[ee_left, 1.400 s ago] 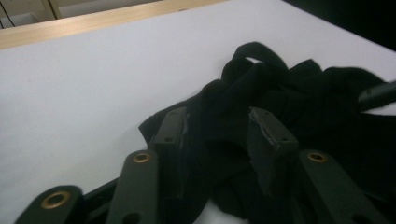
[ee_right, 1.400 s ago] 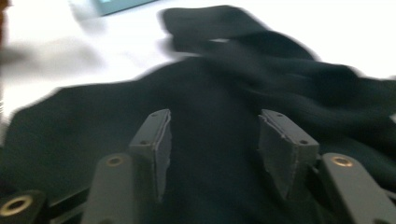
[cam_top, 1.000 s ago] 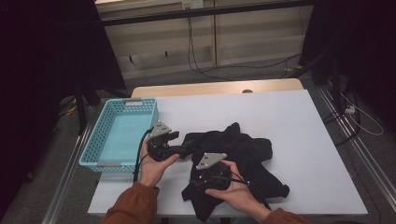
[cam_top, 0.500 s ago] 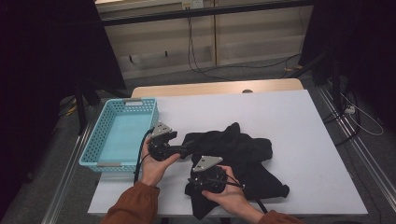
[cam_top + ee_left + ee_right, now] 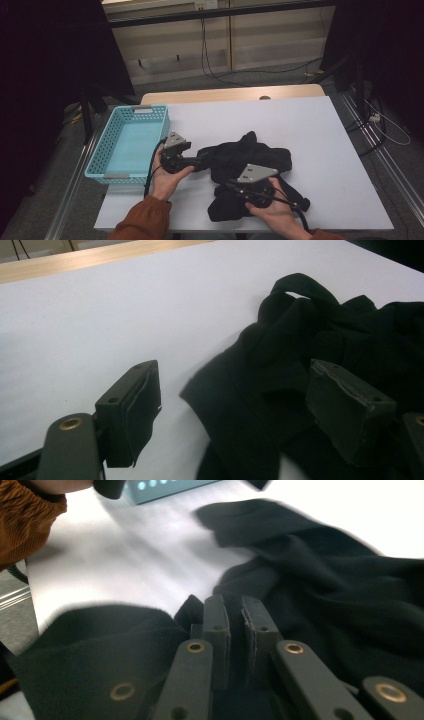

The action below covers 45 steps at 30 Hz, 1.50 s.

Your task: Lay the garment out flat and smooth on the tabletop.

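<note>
Here, the white table is seen from the high view, and a crumpled black garment is spread over its near half, at about six o'clock from the table's centre. A light blue basket is set on the table's edge at about nine o'clock from the garment, apart from it.

The left gripper is held at nine o'clock of the garment, pointing toward three o'clock. In the left gripper view its jaws are spread wide, with the garment's edge lying between them on the table; one jaw is over bare table and the other is over the cloth. Nothing is pinched by it.

The right gripper is held at the garment's six o'clock edge, pointing toward nine o'clock. In the right gripper view its jaws are brought nearly together, and a fold of the black cloth is clamped in the narrow slot between them.

An orange sleeve is worn on the left forearm.
</note>
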{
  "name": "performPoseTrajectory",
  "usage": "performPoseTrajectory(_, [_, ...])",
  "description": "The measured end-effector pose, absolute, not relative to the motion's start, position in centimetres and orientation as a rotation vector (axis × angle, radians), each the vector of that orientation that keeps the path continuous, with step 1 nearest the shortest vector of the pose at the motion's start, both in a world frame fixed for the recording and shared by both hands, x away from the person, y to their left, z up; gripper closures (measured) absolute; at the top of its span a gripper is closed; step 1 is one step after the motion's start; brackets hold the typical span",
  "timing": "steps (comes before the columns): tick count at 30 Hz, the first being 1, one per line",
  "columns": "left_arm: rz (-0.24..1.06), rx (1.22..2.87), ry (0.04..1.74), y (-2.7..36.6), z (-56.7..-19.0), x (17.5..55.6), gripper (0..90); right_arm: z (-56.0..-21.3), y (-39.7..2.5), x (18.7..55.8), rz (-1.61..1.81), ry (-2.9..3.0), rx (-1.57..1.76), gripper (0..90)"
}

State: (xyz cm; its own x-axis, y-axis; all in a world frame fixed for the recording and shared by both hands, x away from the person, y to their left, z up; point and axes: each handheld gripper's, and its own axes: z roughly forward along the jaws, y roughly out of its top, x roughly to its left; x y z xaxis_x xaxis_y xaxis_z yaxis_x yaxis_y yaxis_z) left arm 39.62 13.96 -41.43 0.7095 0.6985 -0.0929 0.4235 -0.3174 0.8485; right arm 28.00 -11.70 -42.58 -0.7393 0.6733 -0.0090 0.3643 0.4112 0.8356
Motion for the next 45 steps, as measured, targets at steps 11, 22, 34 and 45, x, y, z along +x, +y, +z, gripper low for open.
performPoseTrajectory(11, [0.345,1.984,0.85,13.5,-41.6,39.5,24.7,-41.7,-20.5,26.3,1.191,2.184,1.024,84.4])
performPoseTrajectory(22, [0.331,2.01,0.824,12.7,-42.0,39.3,23.6,-41.7,-26.7,27.8,1.076,2.069,1.126,84.6])
performPoseTrajectory(34, [0.331,2.031,0.808,11.6,-42.6,39.1,15.3,-43.6,-28.3,30.6,0.968,2.084,1.209,80.2])
performPoseTrajectory(45, [0.337,1.979,0.783,11.2,-42.2,39.4,15.6,-40.6,-26.7,28.7,1.092,1.996,1.119,59.8])
